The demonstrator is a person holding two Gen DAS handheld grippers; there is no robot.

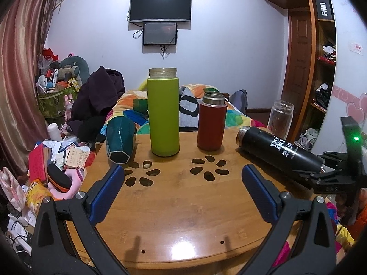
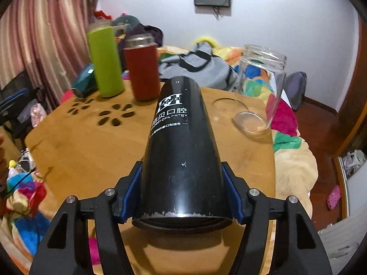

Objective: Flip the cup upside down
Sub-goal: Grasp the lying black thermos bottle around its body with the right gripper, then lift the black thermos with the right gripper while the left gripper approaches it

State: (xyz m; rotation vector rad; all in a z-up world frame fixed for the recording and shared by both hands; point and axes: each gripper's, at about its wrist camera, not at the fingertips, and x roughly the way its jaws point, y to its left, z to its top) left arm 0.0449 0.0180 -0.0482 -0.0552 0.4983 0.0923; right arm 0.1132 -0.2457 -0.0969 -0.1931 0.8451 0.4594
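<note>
My right gripper is shut on a black cup with white lettering and holds it tilted almost level above the wooden table. In the left wrist view the black cup hangs at the right with its open mouth pointing left, held near its base by the right gripper. My left gripper is open and empty over the table's front. A green cup and a red cup stand upright. A teal cup stands upside down at the left.
A clear glass jar stands upright at the table's right edge, close to the black cup. The table has two flower-shaped cutouts. A bed with a colourful blanket lies behind and to the right. Clutter fills the floor at the left.
</note>
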